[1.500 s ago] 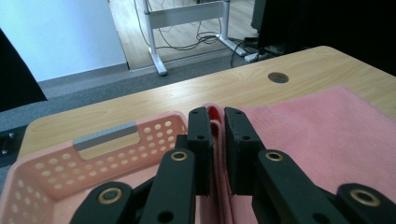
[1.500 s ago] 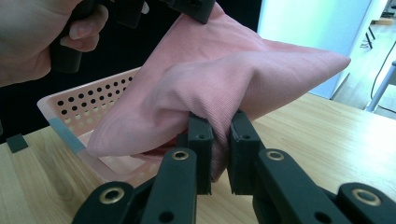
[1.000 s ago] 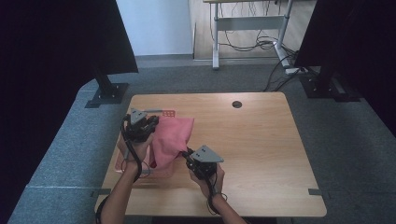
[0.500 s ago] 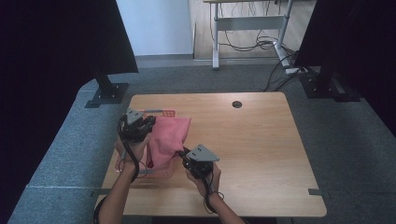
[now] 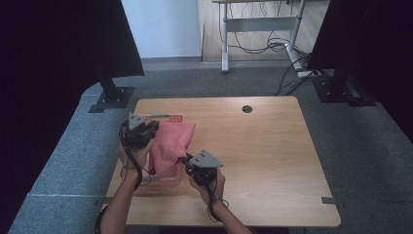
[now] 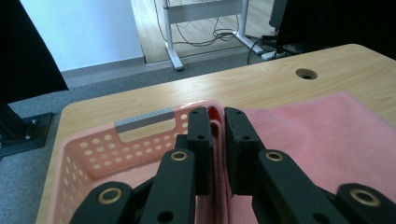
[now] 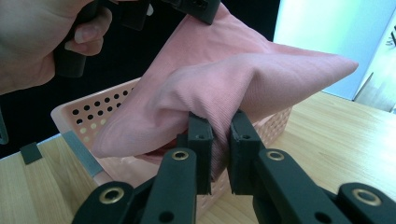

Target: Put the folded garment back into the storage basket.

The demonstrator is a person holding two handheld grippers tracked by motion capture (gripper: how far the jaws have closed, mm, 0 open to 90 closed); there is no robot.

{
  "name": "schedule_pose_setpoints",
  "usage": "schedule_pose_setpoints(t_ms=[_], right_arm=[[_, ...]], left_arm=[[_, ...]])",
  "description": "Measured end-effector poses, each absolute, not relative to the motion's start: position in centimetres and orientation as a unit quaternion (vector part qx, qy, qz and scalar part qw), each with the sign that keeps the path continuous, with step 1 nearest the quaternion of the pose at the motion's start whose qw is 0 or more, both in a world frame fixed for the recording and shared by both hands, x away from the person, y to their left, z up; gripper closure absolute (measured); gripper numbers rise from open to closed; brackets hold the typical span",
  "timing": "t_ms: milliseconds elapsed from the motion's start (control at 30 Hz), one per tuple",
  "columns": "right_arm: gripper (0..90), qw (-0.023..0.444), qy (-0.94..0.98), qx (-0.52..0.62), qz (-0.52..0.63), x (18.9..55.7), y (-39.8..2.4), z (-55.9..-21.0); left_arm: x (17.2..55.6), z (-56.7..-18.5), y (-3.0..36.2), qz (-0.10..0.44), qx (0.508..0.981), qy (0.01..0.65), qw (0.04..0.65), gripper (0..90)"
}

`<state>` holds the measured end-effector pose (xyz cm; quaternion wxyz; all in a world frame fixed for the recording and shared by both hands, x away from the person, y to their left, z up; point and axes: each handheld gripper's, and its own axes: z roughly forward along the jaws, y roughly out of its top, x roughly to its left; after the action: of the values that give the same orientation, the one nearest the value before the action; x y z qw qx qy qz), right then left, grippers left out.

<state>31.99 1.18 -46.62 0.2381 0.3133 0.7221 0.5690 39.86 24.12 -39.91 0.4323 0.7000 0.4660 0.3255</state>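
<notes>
Pink cloth [image 5: 168, 142] — one piece, soft, ribbed weave; we hold it stretched between our two grippers above a pink perforated basket [image 5: 171, 118] at the near left of the table.

Grip, left: the left gripper [image 5: 144, 132] pinches the cloth's far edge; in the left gripper view its jaws stand nearly together with a thin fold of fabric [image 6: 219, 140] clamped between them, the basket [image 6: 98, 149] directly under and its grey handle strip [image 6: 144, 118] just ahead.

Grip, right: the right gripper [image 5: 191, 165] clamps the near corner; in the right gripper view the cloth [image 7: 243, 84] bunches over the narrow jaws and runs up and away to the other gripper [image 7: 196, 7] and the left hand [image 7: 42, 37].

Relation that matters: the cloth's long axis runs from the left gripper, at the far side, to the right gripper, at the near side — and the bulk hangs over the basket [image 7: 88, 112], partly spilling past its right rim. We judge the basket lies straight below the span, so the coming move is a lowering; the left hand sits squarely over it, the right just outside the near right corner.

Surface: pale wooden table [image 5: 272, 156], with one round cable hole [image 5: 247, 108] at the far side.

Room: grey carpet [image 5: 370, 146], dark screens on stands either side, a desk frame and loose cables [image 5: 272, 46] beyond.
</notes>
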Motion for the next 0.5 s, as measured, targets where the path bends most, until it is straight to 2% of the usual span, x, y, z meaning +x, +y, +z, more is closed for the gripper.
schedule_pose_setpoints(t_ms=[500], right_arm=[[82.1,0.232,0.723,0.311,0.572,32.3,2.21,-46.84]], left_arm=[[39.8,-39.86,25.0,0.331,0.696,0.472,0.429,81.1]])
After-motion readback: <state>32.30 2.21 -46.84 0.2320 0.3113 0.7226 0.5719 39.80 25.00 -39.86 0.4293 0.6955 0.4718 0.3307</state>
